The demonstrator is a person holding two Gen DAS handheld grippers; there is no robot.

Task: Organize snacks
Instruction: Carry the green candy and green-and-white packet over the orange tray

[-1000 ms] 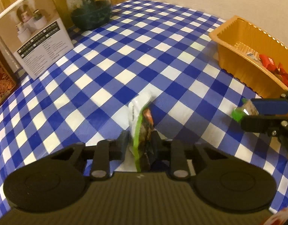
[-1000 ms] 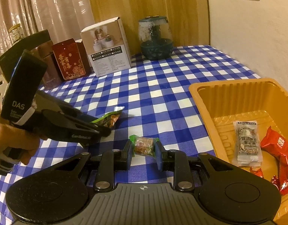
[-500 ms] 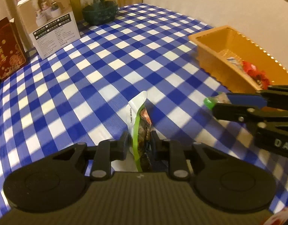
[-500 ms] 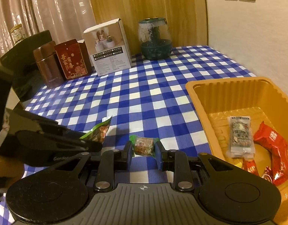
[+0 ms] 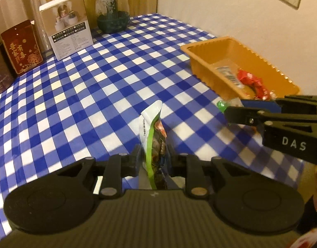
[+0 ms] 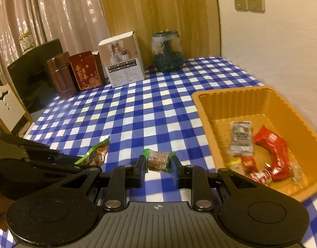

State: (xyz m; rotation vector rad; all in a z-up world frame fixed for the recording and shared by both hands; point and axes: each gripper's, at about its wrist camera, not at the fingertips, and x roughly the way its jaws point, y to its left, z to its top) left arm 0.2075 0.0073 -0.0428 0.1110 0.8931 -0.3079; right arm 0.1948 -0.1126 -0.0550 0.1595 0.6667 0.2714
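Observation:
My left gripper (image 5: 154, 157) is shut on a green and white snack packet (image 5: 151, 128), held on edge above the checked cloth. My right gripper (image 6: 158, 162) is shut on a small brown wrapped sweet (image 6: 158, 160) with green ends. An orange tray (image 6: 201, 107) lies at the right and holds a clear-wrapped bar (image 6: 240, 137) and red wrappers (image 6: 272, 148). In the left wrist view the right gripper (image 5: 228, 108) hangs just in front of the tray (image 5: 201, 70). The right wrist view shows the left gripper (image 6: 92, 155) with its packet (image 6: 98, 149) at lower left.
A white box (image 6: 125, 62), a red box (image 6: 86, 72), a brown canister (image 6: 61, 76) and a glass jar (image 6: 167, 51) stand along the back of the table. A black screen (image 6: 30, 76) is at the left. A wall runs behind the tray.
Both grippers have lifted and drawn back from the cloth with their snacks still held. The right gripper has moved closer to the tray's near end.

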